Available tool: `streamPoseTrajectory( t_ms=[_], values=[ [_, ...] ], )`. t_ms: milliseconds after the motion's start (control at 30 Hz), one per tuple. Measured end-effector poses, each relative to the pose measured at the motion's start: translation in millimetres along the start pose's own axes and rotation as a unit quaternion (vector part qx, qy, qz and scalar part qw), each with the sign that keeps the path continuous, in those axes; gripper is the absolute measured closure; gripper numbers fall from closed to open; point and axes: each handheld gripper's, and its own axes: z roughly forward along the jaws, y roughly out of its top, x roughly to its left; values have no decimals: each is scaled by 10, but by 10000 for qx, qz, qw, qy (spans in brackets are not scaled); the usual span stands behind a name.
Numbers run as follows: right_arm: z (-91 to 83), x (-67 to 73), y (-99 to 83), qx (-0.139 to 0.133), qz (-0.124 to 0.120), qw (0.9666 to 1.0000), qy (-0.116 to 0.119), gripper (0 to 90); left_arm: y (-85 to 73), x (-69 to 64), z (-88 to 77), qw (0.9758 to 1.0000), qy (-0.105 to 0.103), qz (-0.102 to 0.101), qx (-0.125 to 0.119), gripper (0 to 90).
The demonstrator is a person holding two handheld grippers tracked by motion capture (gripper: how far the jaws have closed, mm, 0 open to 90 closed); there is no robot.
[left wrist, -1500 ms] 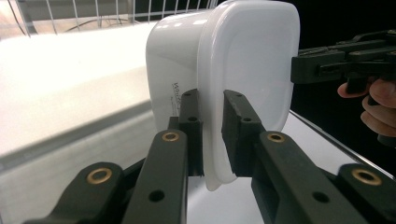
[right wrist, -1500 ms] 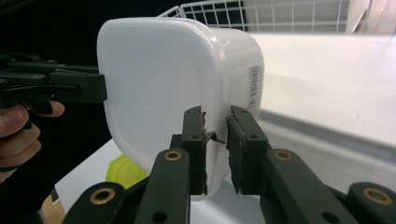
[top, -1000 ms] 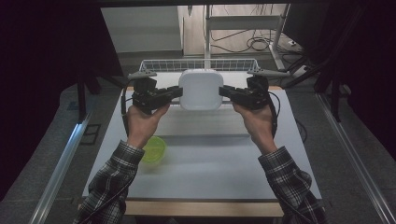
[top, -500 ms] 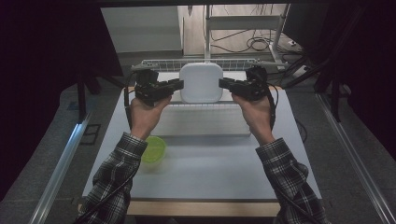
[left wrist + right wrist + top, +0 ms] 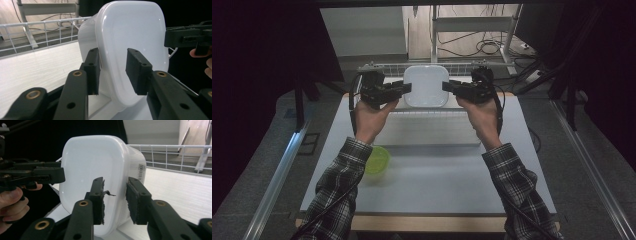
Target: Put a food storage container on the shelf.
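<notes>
A white, round-cornered plastic container (image 5: 426, 86) is stood on its edge at the far end of the table, its flat base turned towards the person, just in front of a white wire rack (image 5: 387, 68). The left gripper (image 5: 403, 89) is placed at its left rim and the right gripper (image 5: 448, 86) at its right rim; the jaws of both have just been opening. In the left gripper view the rim is seen between the pads with a clear gap on the near side, and in the right gripper view the rim likewise sits between parted pads, so the container is judged to be released, or nearly so, rather than clamped. The main risk is taken to be tipping: a tall, light tub balanced on a narrow edge may be toppled forwards onto the white table top (image 5: 437, 175), or backwards against the rack, if a pad is dragged across the rim while the grippers are drawn away. A tear in the right gripper's pad facing (image 5: 108, 193) could also be caught on the edge. A translucent green plastic bowl (image 5: 376, 159) is left near the left sleeve, well apart from the container, and nothing is seen blocking a sideways withdrawal.
</notes>
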Motion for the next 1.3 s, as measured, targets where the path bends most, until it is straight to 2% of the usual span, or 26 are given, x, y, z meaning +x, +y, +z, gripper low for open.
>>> streamPoseTrajectory(
  t_ms=[133,200,367,400,433,467,667,800,900,967,1033,1100,1133,1167,1200,1300],
  values=[
    [51,1,3,66,-166,9997,-153,631,4,-14,40,9999,103,104,14,597],
    [67,-7,-1,86,-156,9997,-170,629,3,-22,69,9997,162,164,25,582],
    [126,-59,-11,85,-78,9998,-182,603,20,9,110,9997,192,126,15,546],
    [140,-68,-4,81,-111,9997,-226,599,29,20,126,9992,342,201,58,519],
    [140,-68,-4,81,-111,9997,-226,599,29,20,126,9992,342,201,58,515],
    [154,-63,-1,124,-178,9993,-315,598,32,26,149,9982,506,308,85,501],
    [181,-83,14,44,-134,9994,-331,594,50,74,192,9986,509,169,37,482],
    [214,-84,32,-20,-178,9987,-487,553,78,95,238,9979,632,170,30,450],
    [224,-89,33,-32,-174,9985,-510,528,88,99,250,9976,663,175,43,411],
    [222,-91,30,-50,-202,9983,-545,487,90,90,244,9971,706,272,37,400],
    [204,-97,23,-80,-263,9982,-534,457,75,81,215,9969,692,370,-6,378],
    [167,-109,11,-118,-251,9985,-477,426,52,78,183,9976,588,370,-65,352],
    [123,-122,-5,-159,-201,9990,-366,404,26,79,142,9977,511,444,-58,324],
    [102,-124,-17,-168,-194,9991,-332,393,26,79,142,9977,511,444,-58,308],
    [82,-123,-31,-157,-194,9993,-294,381,-6,79,100,9986,329,417,-57,286],
    [49,-118,-63,-126,-220,9994,-216,356,-42,64,56,9986,264,466,-3,247]
  ],
)
